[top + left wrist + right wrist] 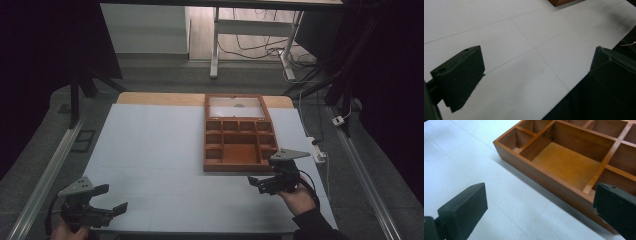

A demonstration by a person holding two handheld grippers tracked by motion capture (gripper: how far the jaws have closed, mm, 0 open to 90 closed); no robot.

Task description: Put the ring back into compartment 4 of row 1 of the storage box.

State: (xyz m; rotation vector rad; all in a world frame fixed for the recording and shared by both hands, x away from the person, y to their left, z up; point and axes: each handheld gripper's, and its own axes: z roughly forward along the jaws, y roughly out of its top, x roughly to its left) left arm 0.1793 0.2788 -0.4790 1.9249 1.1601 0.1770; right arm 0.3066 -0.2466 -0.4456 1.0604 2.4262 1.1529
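A dim room with cables on the floor lies beyond a table (150, 145) covered in pale sheet. A wooden box (236, 134) with many small compartments and a glass-fronted lid lies near the table's far edge, right of centre, its lid laid open toward that edge. The right gripper (261, 184) hovers just beside the box's near right corner, jaws spread apart and holding nothing. The left gripper (111, 199) is at the near left corner of the table, well apart from the box, jaws likewise spread and empty.
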